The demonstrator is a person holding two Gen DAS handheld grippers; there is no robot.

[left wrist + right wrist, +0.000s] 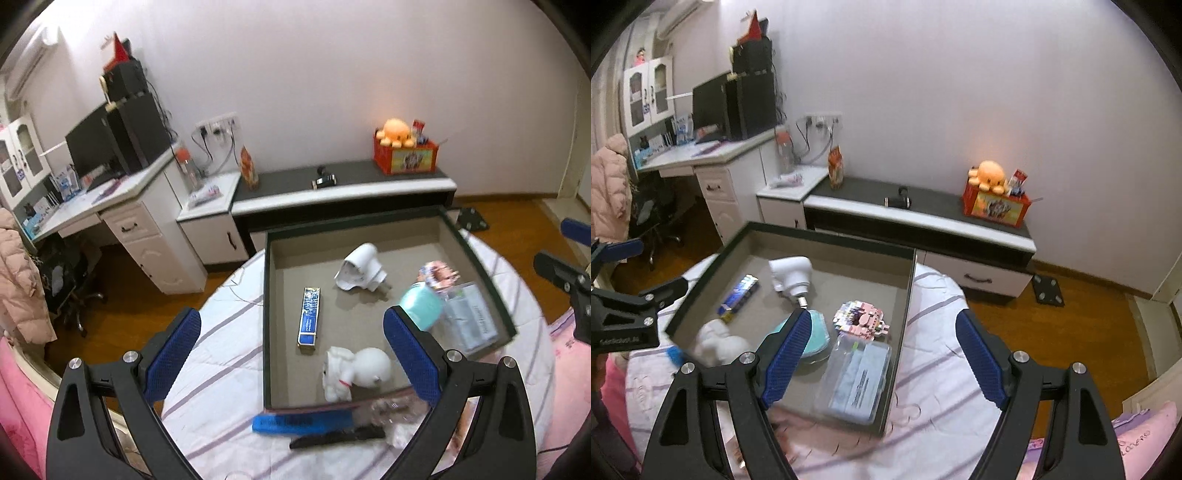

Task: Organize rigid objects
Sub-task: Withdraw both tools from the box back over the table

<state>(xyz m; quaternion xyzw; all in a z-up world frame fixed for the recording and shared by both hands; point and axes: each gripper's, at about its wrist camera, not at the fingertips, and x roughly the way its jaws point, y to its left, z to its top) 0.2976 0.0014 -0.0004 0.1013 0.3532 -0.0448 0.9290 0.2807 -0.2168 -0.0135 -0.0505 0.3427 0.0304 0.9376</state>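
The left claw (291,354) is seen spread wide with nothing gripped between its blue, cross-hatched pads (173,354); it is held above the near edge of a shallow tray (266,280). The right claw (882,354) is likewise released and empty, its textured blue pads set on black, angular arms fastened with silver bolts.

Below both claws, the square tray is made out, with dark raised walls and a flat grey-brown floor. Inside it, a white rounded figurine (356,371) with a smooth head is laid near the front wall. A slim, rectangular blue box (309,317) with a glossy printed face is placed beside it. A white, smooth plastic device (360,267) with a stubby nozzle is set further back. A teal round-bodied object (816,338) is partly hidden by one pad. Just beside it a pink blocky brick model (862,317) is found, and a clear, rigid rectangular case (858,380) is lodged in the tray's near right corner.

The tray is rested on a white striped cloth (221,354), soft and quilted. Outside the front wall, a blue comb (295,422) and a black narrow object (332,437) are laid on the cloth, with crinkled clear plastic next to them.
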